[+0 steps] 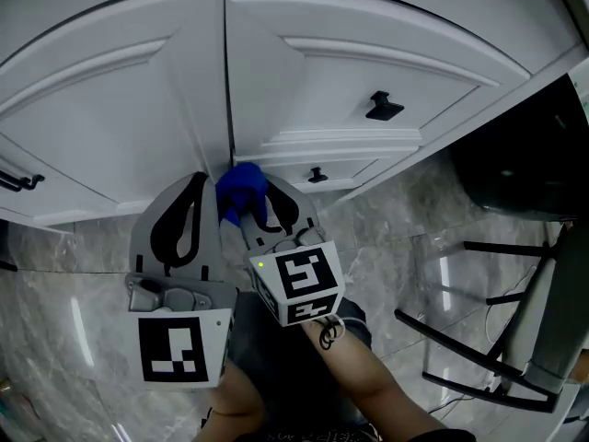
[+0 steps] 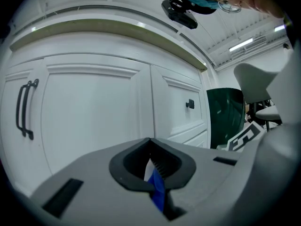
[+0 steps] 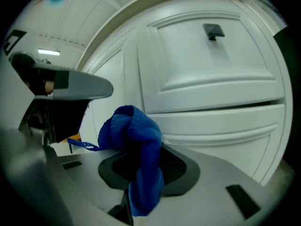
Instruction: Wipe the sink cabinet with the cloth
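While I watch the right gripper view, the right gripper (image 3: pixel 141 171) has its jaws pinched on the cloth (image 3: pixel 134 133); the blue cloth bunches into a lump above the pads and a strip of it hangs down through the slit between them; a thin blue loop trails off it toward the left of that frame.

In the head view the cloth sits just below the frame's centre, at the foot of the seam between the two white doors of the cabinet (image 1: pixel 120 109); I cannot tell whether it touches the cabinet or stops just short.

The left gripper (image 2: pixel 151 141) lies just beside the right one, to its left in the head view; its jaws are pressed together at the tips; a thin blue sliver shows in the slit behind them, and I cannot tell what it is.

A black knob (image 1: pixel 384 107) sits on the upper right panel, a smaller knob (image 1: pixel 317 175) on the narrow panel below it; a black bar handle (image 2: pixel 26 108) stands upright at the left of the left gripper view.

The floor (image 1: pixel 396 238) is grey marbled tile; a dark bin (image 2: pixel 225 114) stands at the cabinet's right end; a metal frame (image 1: pixel 502 339) fills the lower right of the head view; a forearm (image 1: pixel 377 389) runs up from the bottom edge to the right gripper.
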Motion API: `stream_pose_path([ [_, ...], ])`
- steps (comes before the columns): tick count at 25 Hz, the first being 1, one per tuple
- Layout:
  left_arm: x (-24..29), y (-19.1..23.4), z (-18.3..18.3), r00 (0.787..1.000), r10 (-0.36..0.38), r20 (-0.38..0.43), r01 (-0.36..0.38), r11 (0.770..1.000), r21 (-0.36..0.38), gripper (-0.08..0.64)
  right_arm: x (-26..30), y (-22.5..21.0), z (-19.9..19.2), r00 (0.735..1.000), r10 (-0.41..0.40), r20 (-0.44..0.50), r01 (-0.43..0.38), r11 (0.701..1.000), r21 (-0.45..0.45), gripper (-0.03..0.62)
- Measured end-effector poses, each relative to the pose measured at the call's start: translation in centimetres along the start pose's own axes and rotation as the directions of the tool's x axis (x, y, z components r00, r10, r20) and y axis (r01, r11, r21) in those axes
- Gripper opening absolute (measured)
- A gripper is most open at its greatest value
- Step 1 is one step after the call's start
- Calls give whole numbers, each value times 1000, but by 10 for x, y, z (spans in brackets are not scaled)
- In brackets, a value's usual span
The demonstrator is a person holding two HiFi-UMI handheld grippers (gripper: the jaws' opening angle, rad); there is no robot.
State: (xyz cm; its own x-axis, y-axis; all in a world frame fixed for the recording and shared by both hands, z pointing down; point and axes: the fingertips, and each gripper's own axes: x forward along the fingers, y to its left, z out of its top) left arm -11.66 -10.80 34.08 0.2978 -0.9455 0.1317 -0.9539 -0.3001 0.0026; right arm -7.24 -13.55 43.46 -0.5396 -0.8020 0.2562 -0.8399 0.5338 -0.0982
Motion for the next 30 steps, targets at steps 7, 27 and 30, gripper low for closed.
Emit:
stream_pose_path([
  [7, -6, 9, 5, 999, -19, 39, 17, 999, 37, 3, 5, -3, -3, 1000, -11, -18, 12, 1000, 28, 117],
  [27, -8, -11, 8, 999, -33, 29, 33, 999, 5, 3, -13, -47, -5, 994, -101, -50, 105, 990, 96, 117],
  [30, -7, -12, 9, 999, -30, 26, 30, 1000, -10, 3, -15, -52, -5, 993, -109, -50, 114, 988, 106, 117],
])
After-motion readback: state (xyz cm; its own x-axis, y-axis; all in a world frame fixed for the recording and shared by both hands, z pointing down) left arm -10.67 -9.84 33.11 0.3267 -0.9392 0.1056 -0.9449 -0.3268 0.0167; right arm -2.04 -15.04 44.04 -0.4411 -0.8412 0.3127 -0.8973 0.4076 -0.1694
